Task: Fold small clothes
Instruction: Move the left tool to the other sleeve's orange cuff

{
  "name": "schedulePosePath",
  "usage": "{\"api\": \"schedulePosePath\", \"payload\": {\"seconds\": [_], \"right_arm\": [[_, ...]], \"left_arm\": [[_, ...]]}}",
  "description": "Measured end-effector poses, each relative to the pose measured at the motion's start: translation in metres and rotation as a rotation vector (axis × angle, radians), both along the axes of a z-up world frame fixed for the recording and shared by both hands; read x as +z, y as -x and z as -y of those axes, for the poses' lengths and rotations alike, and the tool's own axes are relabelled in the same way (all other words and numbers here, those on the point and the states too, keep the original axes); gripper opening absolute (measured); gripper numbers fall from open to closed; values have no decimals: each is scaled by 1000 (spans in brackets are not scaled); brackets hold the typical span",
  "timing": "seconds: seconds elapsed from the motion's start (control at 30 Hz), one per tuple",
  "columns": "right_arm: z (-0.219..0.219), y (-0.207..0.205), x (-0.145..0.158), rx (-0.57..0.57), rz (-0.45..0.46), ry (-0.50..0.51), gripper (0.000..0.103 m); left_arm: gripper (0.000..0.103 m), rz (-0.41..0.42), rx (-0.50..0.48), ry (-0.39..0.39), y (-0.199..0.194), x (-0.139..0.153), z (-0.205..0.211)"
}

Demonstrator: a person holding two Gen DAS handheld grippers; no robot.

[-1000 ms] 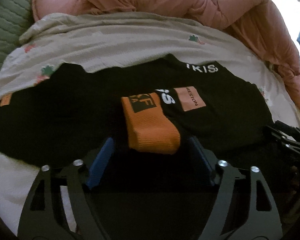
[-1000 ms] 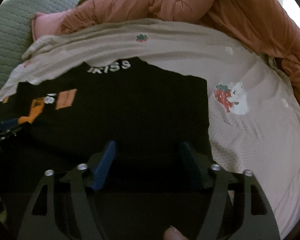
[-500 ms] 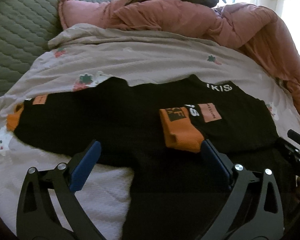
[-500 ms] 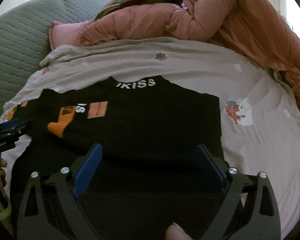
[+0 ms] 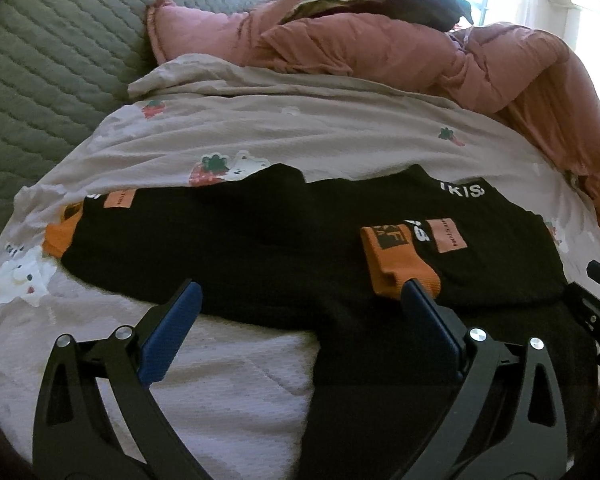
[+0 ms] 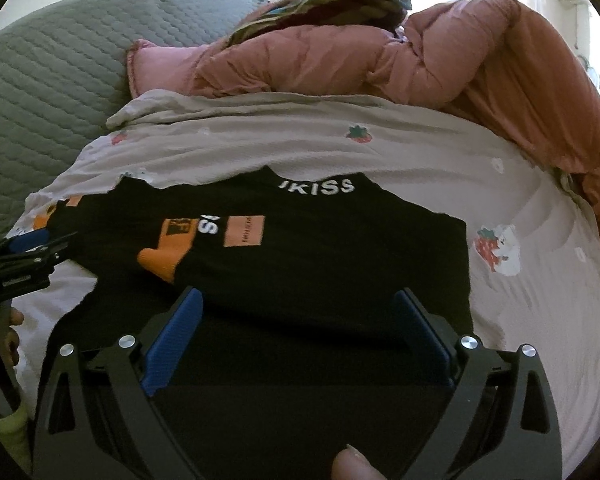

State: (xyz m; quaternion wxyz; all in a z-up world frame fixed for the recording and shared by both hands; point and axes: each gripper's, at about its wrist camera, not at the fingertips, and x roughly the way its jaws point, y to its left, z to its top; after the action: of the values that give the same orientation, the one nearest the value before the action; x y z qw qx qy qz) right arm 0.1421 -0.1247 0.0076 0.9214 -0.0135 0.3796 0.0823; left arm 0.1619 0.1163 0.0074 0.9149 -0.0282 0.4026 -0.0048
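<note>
Black sweatshirt (image 5: 284, 240) lies flat on the bed sheet (image 5: 340, 140); one orange cuff (image 5: 400, 264) folded onto its chest. Left gripper (image 5: 296, 300) released, over the near hem. Right gripper (image 6: 300, 304) released, above the body. Bare sheet beyond the right edge; pink duvet (image 6: 480, 52) bunched behind.

Black skeletal left gripper (image 5: 298, 300), blue pads, silver screws, matching right gripper (image 6: 298, 308)

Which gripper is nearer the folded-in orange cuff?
Left. The left gripper has its right finger tip at the orange cuff; the right gripper is over the black sweater, right of it.
</note>
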Motion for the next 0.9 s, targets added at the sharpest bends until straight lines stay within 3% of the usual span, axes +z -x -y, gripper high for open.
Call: {"api": "schedulePosePath", "payload": {"seconds": [0.9], "right_arm": [[-100, -19, 14, 177, 38, 34, 97]], "left_arm": [[93, -21, 209, 44, -8, -13, -90]]}}
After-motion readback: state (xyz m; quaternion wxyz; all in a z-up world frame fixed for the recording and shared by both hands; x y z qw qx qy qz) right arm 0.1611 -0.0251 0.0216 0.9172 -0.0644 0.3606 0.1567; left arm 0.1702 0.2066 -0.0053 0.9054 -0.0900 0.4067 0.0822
